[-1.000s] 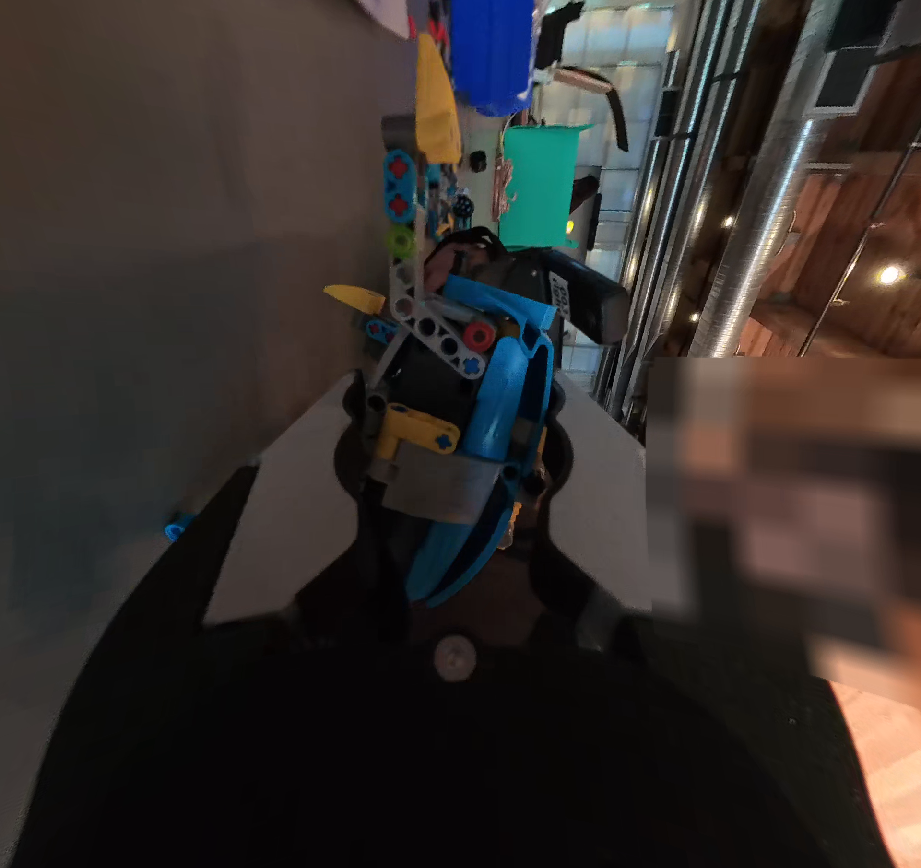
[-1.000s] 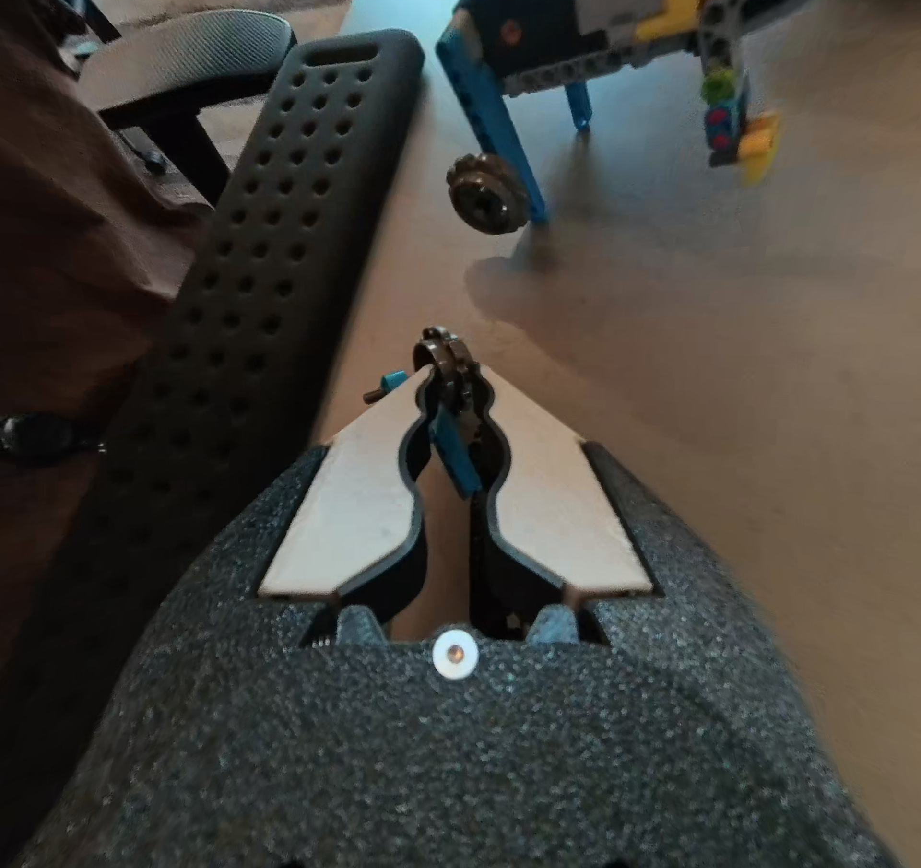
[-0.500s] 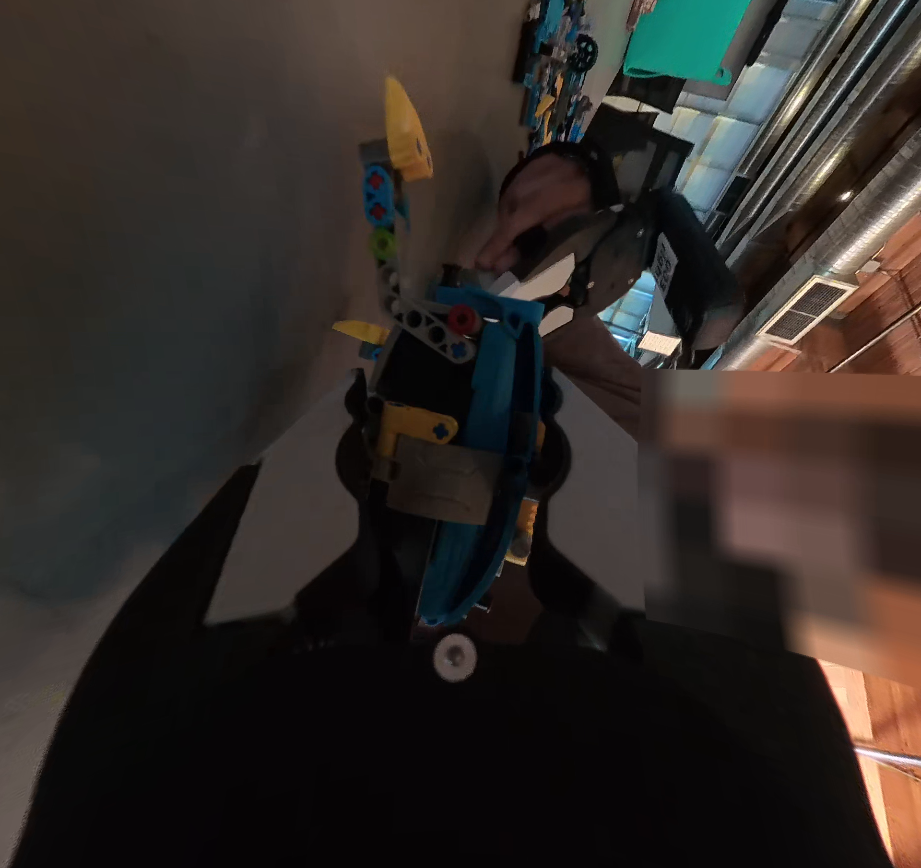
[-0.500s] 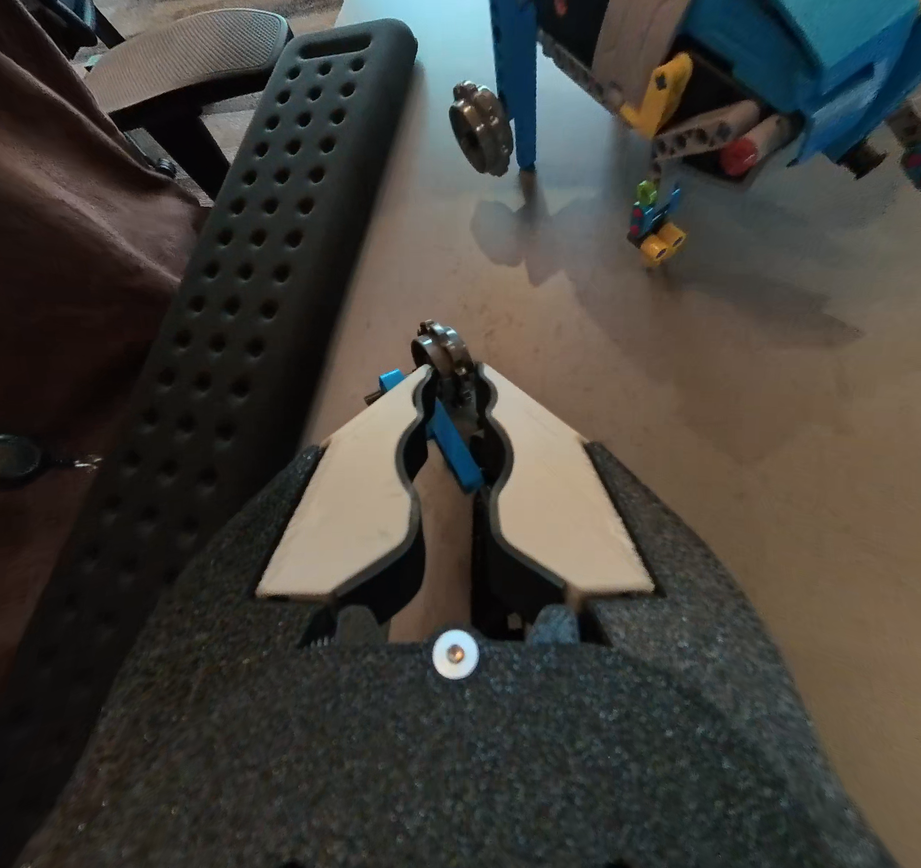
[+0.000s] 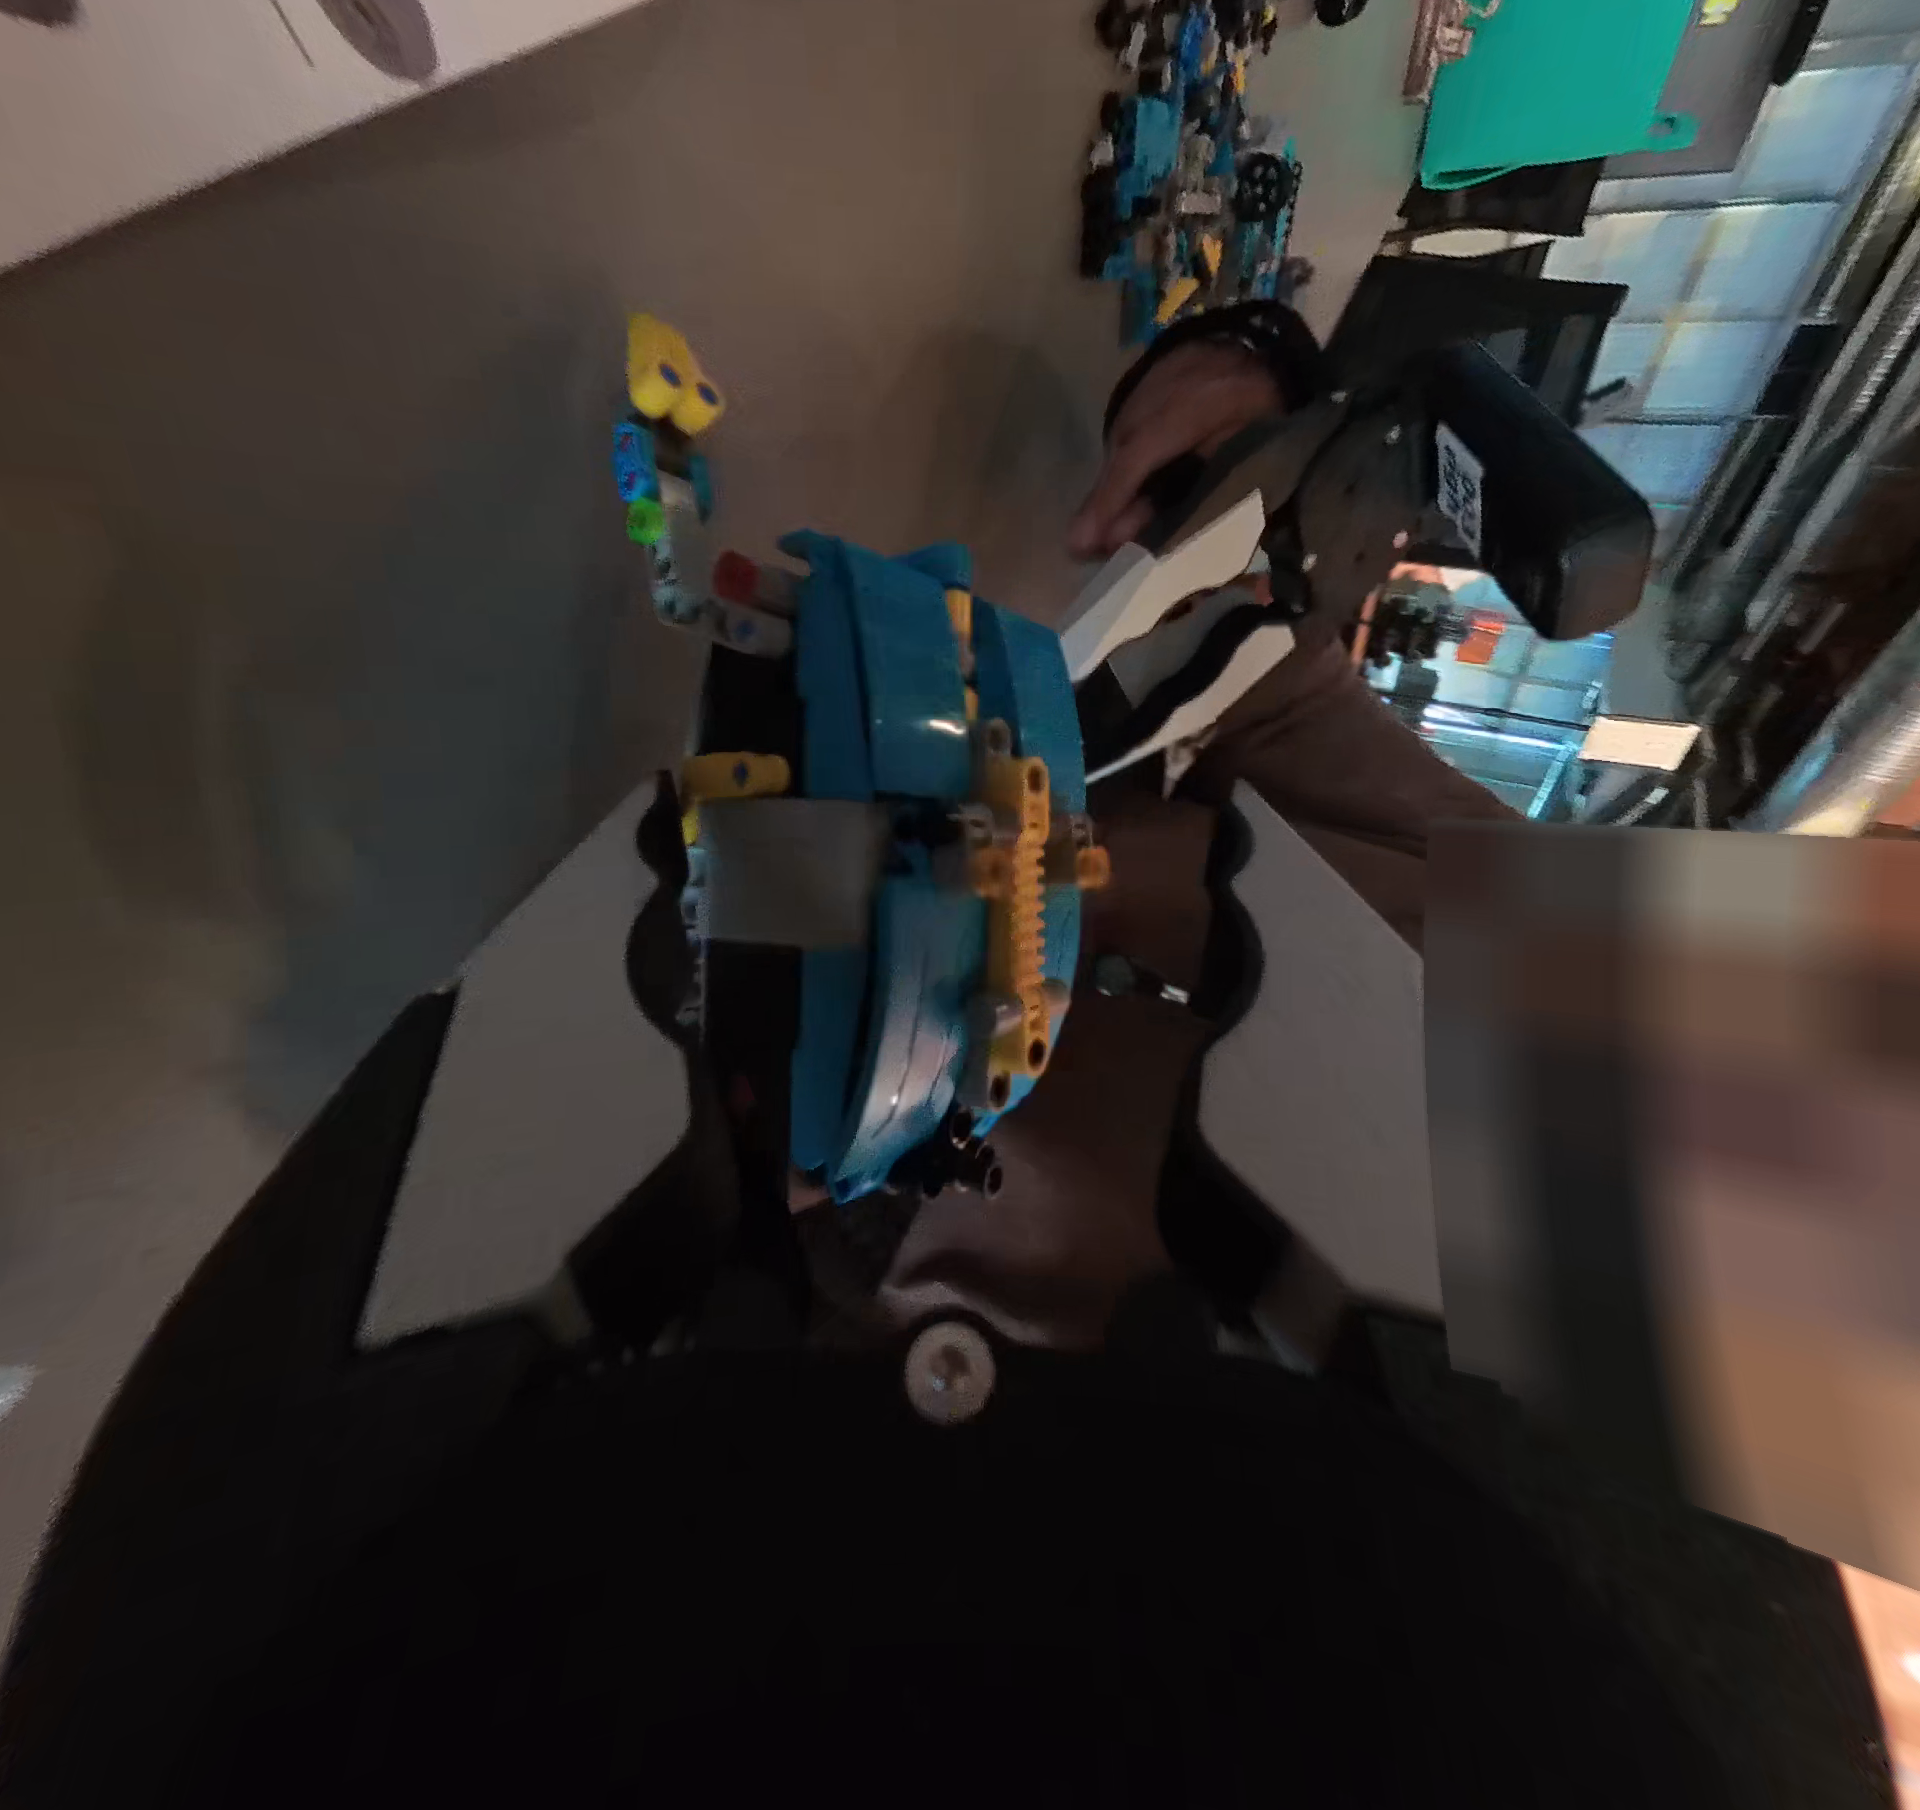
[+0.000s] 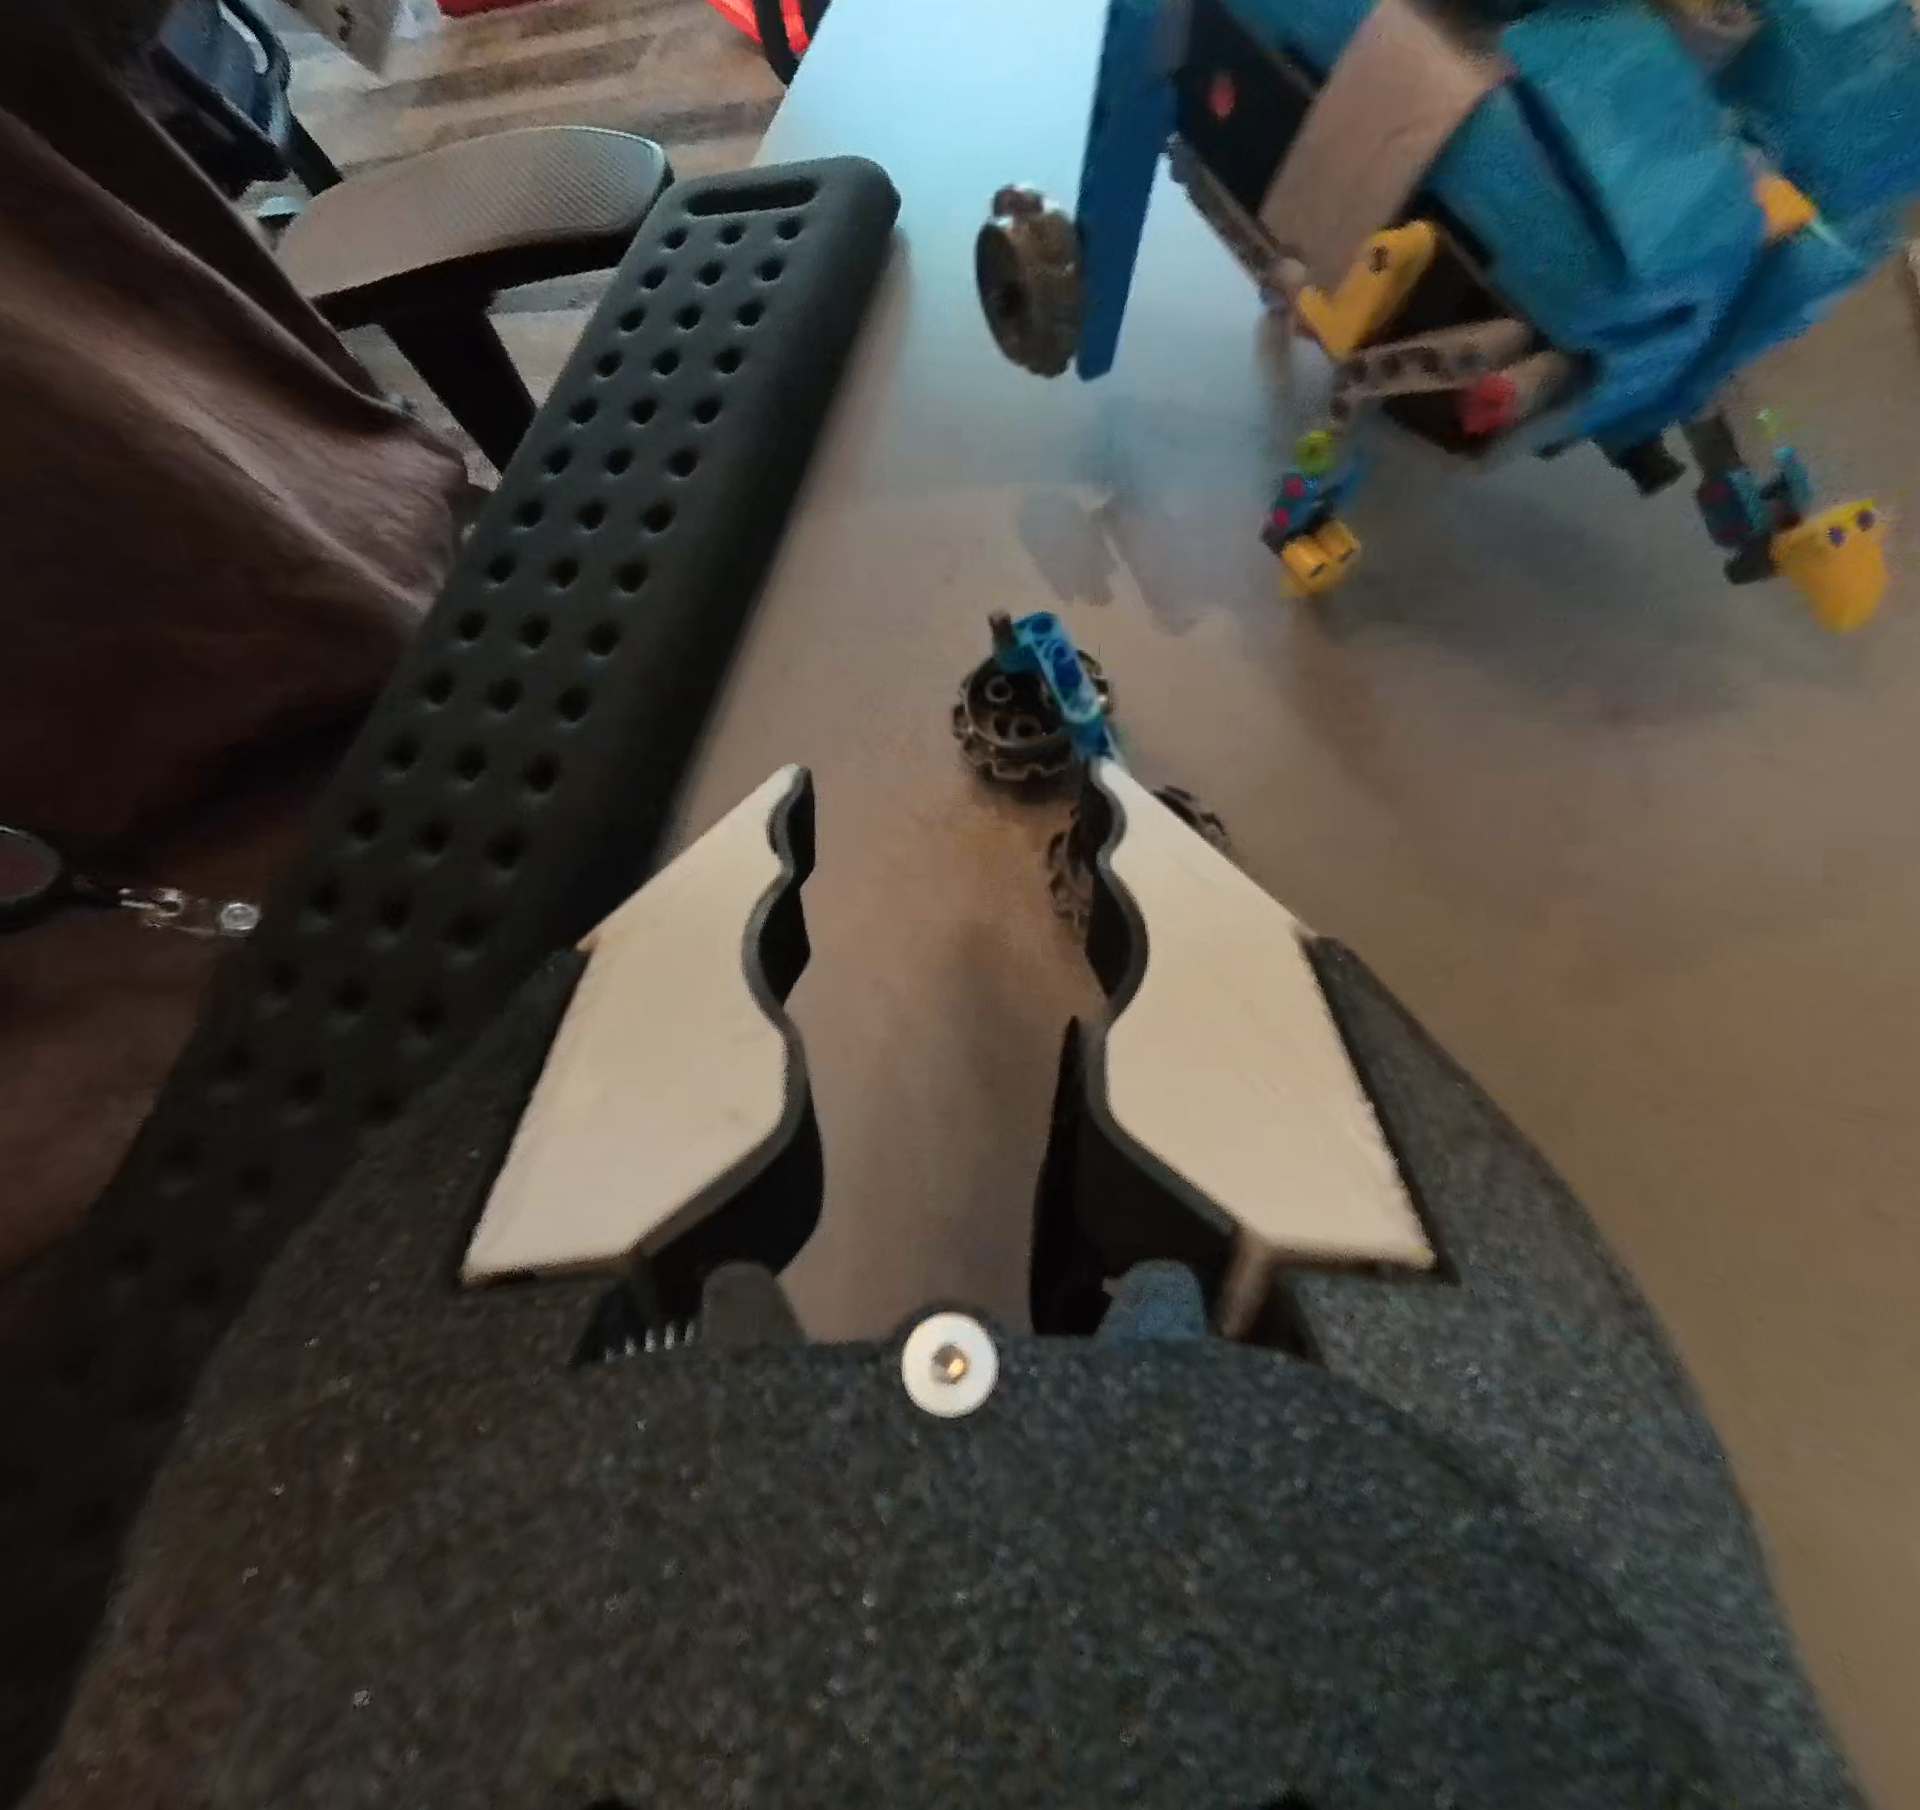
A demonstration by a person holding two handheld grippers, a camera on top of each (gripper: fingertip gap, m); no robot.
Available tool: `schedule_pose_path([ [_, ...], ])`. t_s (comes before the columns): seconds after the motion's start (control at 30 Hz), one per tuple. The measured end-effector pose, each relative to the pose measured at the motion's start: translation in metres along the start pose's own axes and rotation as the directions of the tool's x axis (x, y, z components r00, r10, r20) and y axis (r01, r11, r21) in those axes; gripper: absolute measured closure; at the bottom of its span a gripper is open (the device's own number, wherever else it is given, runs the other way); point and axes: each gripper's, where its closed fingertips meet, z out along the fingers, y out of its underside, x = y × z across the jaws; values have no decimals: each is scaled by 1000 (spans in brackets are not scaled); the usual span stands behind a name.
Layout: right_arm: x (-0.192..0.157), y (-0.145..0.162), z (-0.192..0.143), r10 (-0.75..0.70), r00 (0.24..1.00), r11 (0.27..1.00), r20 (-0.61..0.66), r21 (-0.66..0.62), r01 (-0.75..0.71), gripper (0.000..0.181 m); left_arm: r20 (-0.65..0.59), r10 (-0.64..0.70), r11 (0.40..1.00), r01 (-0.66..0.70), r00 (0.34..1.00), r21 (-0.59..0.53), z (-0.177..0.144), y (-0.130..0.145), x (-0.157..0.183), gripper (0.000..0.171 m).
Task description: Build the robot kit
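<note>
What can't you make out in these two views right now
- Left wrist view: the blue brick model hides where the left gripper pads press it.
- Left wrist view: the loose parts pile is blurred and too small to sort.
- Right wrist view: the model's top is cut off by the edge.

- Blue brick-built model (image 5: 914, 825): clamped between the left claw (image 5: 935, 887) fingers, held off the table (image 6: 1455, 877); yellow toothed rack on top, yellow-tipped legs hanging.
- Dark gear with blue pin piece (image 6: 1034, 700): lying on the table, just ahead of the spread right claw (image 6: 951, 804).
</note>
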Motion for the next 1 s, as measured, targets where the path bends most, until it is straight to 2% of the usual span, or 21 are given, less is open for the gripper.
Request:
schedule_pose_path([
  [0.07, 2, 0, 8, -30, 999, 999, -25, -29, 30, 131, 27, 30, 999, -31, 999, 38, -1, 0, -4, 65],
  [0.2, 17, -7, 13, -149, 969, 987, -195, -85, 135, 136, 24, 66, 993, -68, 998, 93, 2, 6, -7, 69],
  [0.4, 32, -4, 21, -225, 922, 968, -316, -183, 173, 151, 27, 99, 985, -101, 995, 141, -3, 11, -7, 74],
  [0.53, 38, 0, 28, -213, 929, 969, -304, -186, 162, 170, 70, 143, 976, -153, 987, 158, -13, 13, -8, 75],
  [0.6, 32, -3, 27, -126, 961, 986, -244, -141, 93, 174, 131, 181, 961, -203, 975, 185, -25, 15, -7, 75],
  [0.63, 24, -11, 26, -47, 982, 997, -181, -76, 34, 174, 195, 211, 946, -250, 958, 205, -34, 16, -6, 75],
  [0.7, -2, -35, 18, 123, 992, 988, 39, 88, -126, 174, 346, 328, 875, -421, 879, 238, -51, 25, 8, 75],
  [0.73, -18, -47, 12, 209, 957, 963, 202, 130, -237, 174, 408, 409, 820, -525, 816, 230, -54, 35, 21, 75],
  [0.8, -42, -76, -1, 261, 848, 891, 461, 223, -395, 174, 497, 609, 659, -743, 618, 117, -38, 71, 50, 81],
  [0.83, -54, -87, -7, 259, 768, 857, 586, 227, -462, 174, 495, 709, 559, -828, 502, 40, -21, 94, 65, 88],
  [0.9, -74, -99, -12, 262, 571, 816, 778, 137, -561, 174, 420, 852, 360, -932, 311, -41, 22, 140, 93, 115],
  [0.93, -82, -101, -9, 265, 482, 808, 835, 81, -584, 174, 412, 881, 275, -961, 234, -42, 40, 153, 104, 127],
  [1.0, -106, -104, -6, 231, 306, 821, 924, -16, -571, 175, 483, 865, 158, -987, 135, -7, 59, 157, 119, 134],
])
